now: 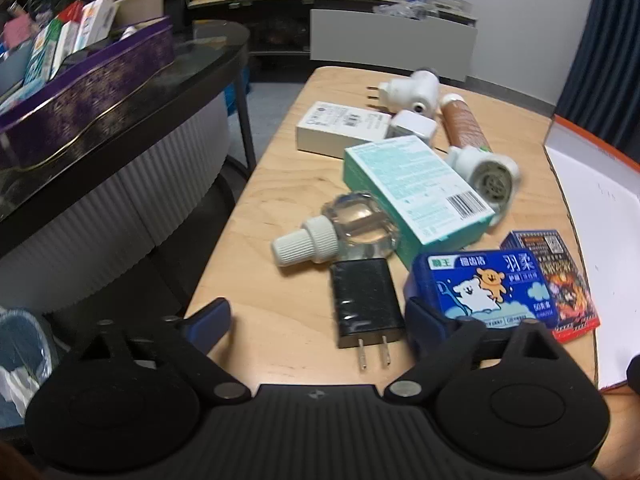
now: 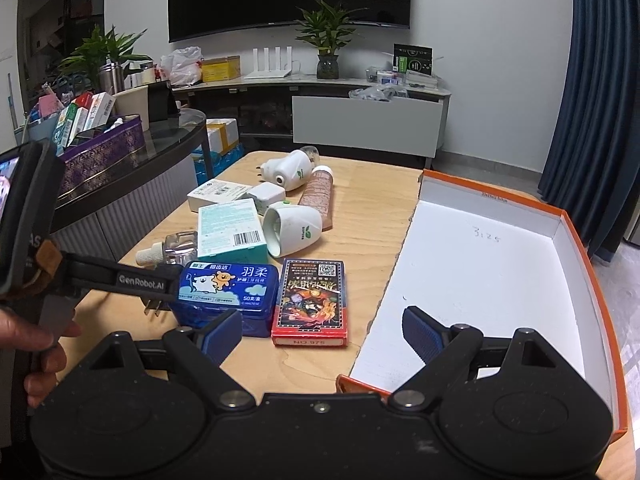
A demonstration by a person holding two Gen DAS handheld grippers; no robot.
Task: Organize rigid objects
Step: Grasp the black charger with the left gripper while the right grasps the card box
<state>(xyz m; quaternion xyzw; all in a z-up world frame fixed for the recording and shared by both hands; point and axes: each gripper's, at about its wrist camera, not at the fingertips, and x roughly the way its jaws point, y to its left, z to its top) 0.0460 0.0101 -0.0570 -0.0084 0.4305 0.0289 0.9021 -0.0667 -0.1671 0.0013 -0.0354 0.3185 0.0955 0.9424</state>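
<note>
While most print is too small to read, a few labels resolve: the left gripper [image 2: 160, 284] arm says "GenRobot.AI", the blue floss-pick box [image 2: 228, 288] shows "50" and "MALTESE" with a bear cartoon, the card deck [image 2: 310, 304] reads "NO.975", and the orange tray [image 2: 480, 276] floor has handwritten "3125".

Left gripper [image 1: 316, 316]: jaws wide, nothing clamped. Black plug adapter [image 1: 366, 304] lies between the fingers, prongs toward the camera, untouched. Right finger sits against the blue box's near corner; can't confirm contact.

Right gripper [image 2: 324, 330]: jaws wide, holding nothing. Left finger is over the blue box's near edge, right finger over the tray.

Count on the wooden table [image 1: 280, 168]:
- 2 white plug-in vaporizers [image 2: 294, 230], both on their sides
- 1 clear refill bottle [image 1: 340, 228] with white cap
- 1 teal box [image 1: 416, 196], barcode up
- 1 white box [image 1: 340, 126]
- 1 white cube charger [image 1: 412, 126]
- 1 brown tube [image 1: 464, 124]
- 1 black adapter, 1 blue box, 1 deck

All sit in a cluster left of the tray; none inside it.
</note>
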